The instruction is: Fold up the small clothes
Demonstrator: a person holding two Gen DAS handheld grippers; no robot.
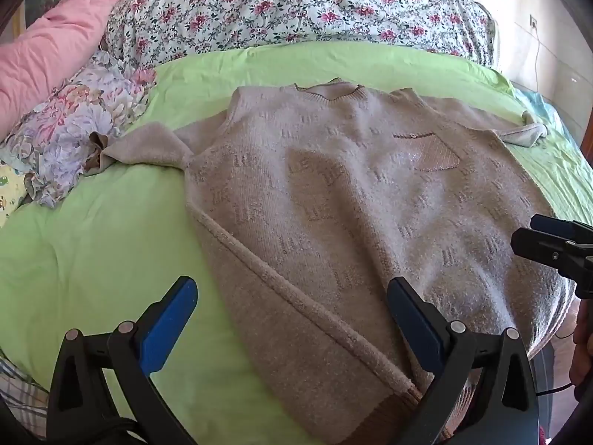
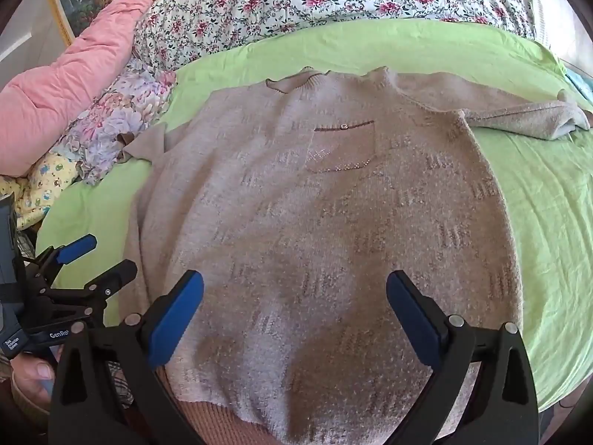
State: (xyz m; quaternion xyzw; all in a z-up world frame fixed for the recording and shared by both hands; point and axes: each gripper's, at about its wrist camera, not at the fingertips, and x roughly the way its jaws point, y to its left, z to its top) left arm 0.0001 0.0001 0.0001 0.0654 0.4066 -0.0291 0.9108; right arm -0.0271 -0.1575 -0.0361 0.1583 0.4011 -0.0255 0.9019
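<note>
A beige knitted sweater (image 1: pixel 333 185) (image 2: pixel 315 222) lies flat, front up, on the green bed sheet (image 1: pixel 92 241) (image 2: pixel 548 204), collar toward the far side. A chest pocket (image 1: pixel 426 152) (image 2: pixel 341 144) shows on it. Its sleeves (image 1: pixel 148 144) (image 2: pixel 519 118) spread out to both sides. My left gripper (image 1: pixel 292 282) hovers open over the sweater's left side edge near the hem, nothing between its blue pads. My right gripper (image 2: pixel 294 278) hovers open above the lower middle of the sweater, also empty. Each gripper shows at the edge of the other view (image 1: pixel 526 228) (image 2: pixel 107 254).
A floral duvet (image 1: pixel 296 7) and a pink quilt (image 1: pixel 48 44) are heaped at the head of the bed. Folded flowered cloths (image 1: pixel 74 129) lie left of the sweater. The bed's near edge runs under the hem; a hand (image 2: pixel 33 374) holds the left gripper.
</note>
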